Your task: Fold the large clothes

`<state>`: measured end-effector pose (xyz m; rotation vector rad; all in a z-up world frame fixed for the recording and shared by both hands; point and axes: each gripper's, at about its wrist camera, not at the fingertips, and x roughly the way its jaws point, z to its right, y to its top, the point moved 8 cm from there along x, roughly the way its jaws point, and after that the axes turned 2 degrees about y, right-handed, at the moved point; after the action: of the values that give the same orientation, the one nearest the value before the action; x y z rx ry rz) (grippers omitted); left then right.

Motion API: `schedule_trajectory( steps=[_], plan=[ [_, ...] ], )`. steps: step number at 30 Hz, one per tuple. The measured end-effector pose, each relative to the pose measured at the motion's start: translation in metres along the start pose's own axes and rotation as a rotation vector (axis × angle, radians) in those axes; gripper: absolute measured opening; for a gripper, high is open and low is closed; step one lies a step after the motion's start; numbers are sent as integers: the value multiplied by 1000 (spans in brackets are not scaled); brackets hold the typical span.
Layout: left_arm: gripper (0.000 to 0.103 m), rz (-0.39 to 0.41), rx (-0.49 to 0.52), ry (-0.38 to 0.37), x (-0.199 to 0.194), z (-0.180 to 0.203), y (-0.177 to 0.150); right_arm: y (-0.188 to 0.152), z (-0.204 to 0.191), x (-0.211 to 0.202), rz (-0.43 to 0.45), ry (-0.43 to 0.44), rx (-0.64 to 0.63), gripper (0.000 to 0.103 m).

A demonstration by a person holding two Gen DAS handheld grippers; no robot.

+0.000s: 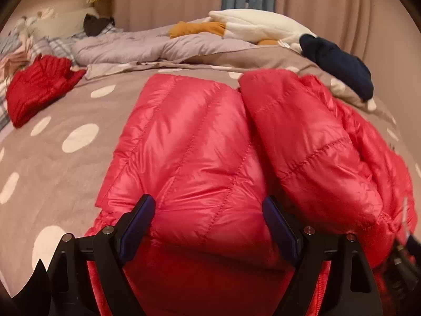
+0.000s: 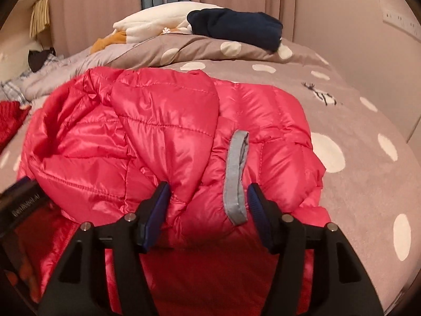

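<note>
Your left tongs [image 1: 208,208] and right tongs [image 2: 209,197] straddle the folded red puffer jacket [image 1: 189,142], jaws apart; let go carelessly and slick padding springs open

A wide bed covered in a taupe-brown soft blanket with large white polka dots [image 1: 52,173] carries everything here. Spread across its near middle lies a glossy pinkish-red quilted puffer jacket [image 1: 189,142], its padded panels folded inward — a grey fabric loop [image 2: 235,179] shows at one edge. Well apart to the left rests a smaller dark red quilted garment [image 1: 36,89], bunched up. Toward the far side a pale grey-lilac duvet [image 1: 126,46] lies rumpled, and on the raised fold of the dotted cover sit a navy-blue folded garment [image 2: 236,29], a cream-white fleece piece [image 2: 155,25] and a mustard-orange cloth [image 1: 197,29] — all close together.
</note>
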<state>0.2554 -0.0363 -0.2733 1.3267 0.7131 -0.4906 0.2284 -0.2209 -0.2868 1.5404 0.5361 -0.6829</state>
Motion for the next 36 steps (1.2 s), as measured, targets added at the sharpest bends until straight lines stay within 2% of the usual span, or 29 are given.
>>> schedule_trajectory(
  steps=[2, 5, 8, 10, 13, 15, 19, 26, 31, 36],
  plan=[
    [84, 6, -77, -39, -14, -7, 5, -1, 0, 1, 3, -3, -7, 63],
    [84, 77, -188, -183, -42, -11, 22, 0, 5, 2, 1, 26, 21, 64],
    [84, 133, -167, -237, -51, 0, 37, 0, 6, 3, -1, 45, 36, 65],
    [84, 100, -107, -230, -39, 15, 36, 0, 5, 3, 0, 42, 34, 65],
    [84, -1, -118, -282, -14, 32, 19, -1, 5, 3, 0, 41, 31, 66],
    [84, -44, -84, -213, 3, 37, 7, -1, 6, 4, -4, 45, 33, 67],
    [84, -28, -38, -148, 2, 38, 4, -1, 6, 4, -10, 46, 30, 68],
    [84, -15, -25, -106, -6, 23, -6, -2, 4, 5, -8, 44, 17, 71],
    [87, -6, -6, -70, 1, 24, -10, -3, 0, 11, -12, -2, -15, 74],
    [92, -19, -11, -62, 12, 27, -7, 1, 5, 24, -26, -20, 10, 86]
  ],
)
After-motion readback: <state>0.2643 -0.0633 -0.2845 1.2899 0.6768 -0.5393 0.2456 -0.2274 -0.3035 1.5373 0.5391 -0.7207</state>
